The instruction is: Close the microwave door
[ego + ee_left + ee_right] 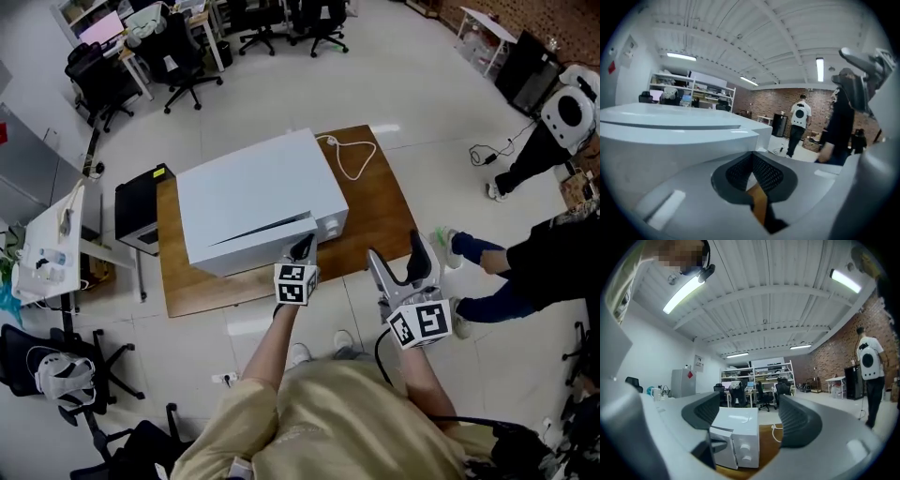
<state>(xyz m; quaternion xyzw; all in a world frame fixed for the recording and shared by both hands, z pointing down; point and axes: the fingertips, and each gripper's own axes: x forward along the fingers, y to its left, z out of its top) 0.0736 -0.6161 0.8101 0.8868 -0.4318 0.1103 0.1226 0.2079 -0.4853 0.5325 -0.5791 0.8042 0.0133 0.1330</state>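
A white microwave (pixel 258 197) stands on a wooden table (pixel 380 220). Its door (pixel 248 251) faces me and stands slightly ajar: a thin dark wedge shows along its top edge. My left gripper (pixel 302 249) is at the door's right end, shut with nothing between its pads; I cannot tell whether it touches. In the left gripper view the gripper (pixel 752 180) has the microwave (pixel 670 126) close on its left. My right gripper (pixel 398 262) hovers off the table's front right, open and empty. Between the fingers of the right gripper (pixel 750 420) I see the microwave (pixel 736 441) with two knobs.
A white power cord (pixel 352 155) lies on the table behind the microwave. A black box (pixel 141 208) stands at the table's left end, and a desk (pixel 52 248) beyond it. A person (pixel 525 267) sits at the right. Office chairs (pixel 183 56) stand at the back.
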